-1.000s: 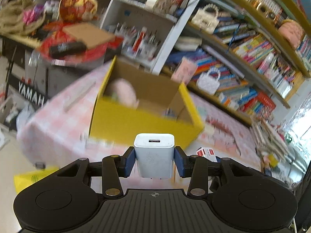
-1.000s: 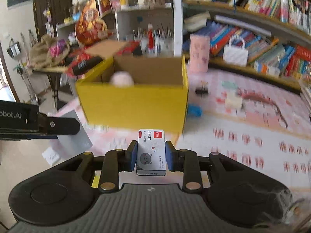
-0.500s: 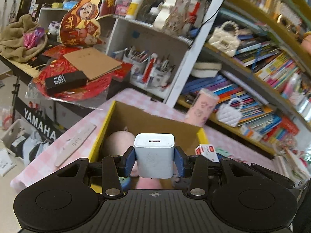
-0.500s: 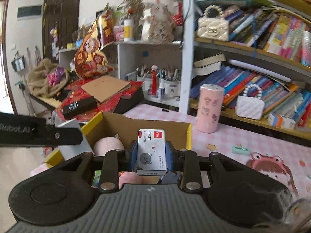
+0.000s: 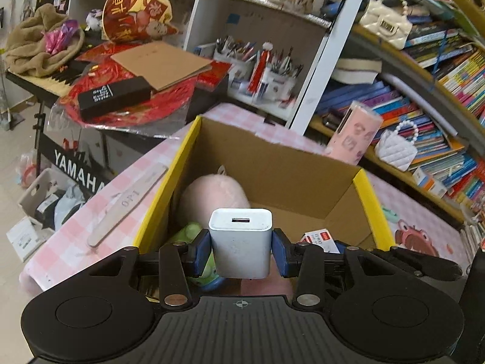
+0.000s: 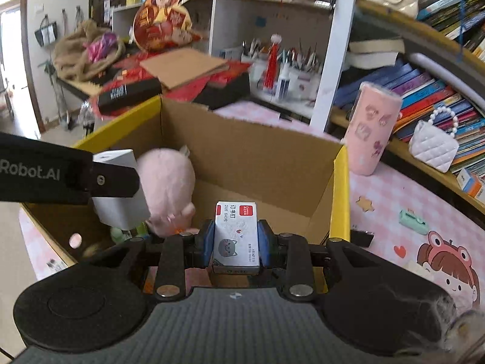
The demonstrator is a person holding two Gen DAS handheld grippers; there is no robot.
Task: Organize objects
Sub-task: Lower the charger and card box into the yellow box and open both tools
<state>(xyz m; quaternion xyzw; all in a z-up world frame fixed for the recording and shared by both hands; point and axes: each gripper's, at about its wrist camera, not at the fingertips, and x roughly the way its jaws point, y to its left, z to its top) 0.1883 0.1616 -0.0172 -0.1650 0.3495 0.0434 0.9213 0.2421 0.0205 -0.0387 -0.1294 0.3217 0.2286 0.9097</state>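
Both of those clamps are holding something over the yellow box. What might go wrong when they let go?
1. The left gripper and right gripper hang close together over the box; they might bump.
2. The white charger sits above the pink plush toy and a green toy; dropped, it may bounce off them.
3. The small staples box hangs near the box's near wall and might fall outside.

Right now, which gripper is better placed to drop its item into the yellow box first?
Marginally the left gripper: its charger hangs over the box interior; the staple box sits nearer the front rim.
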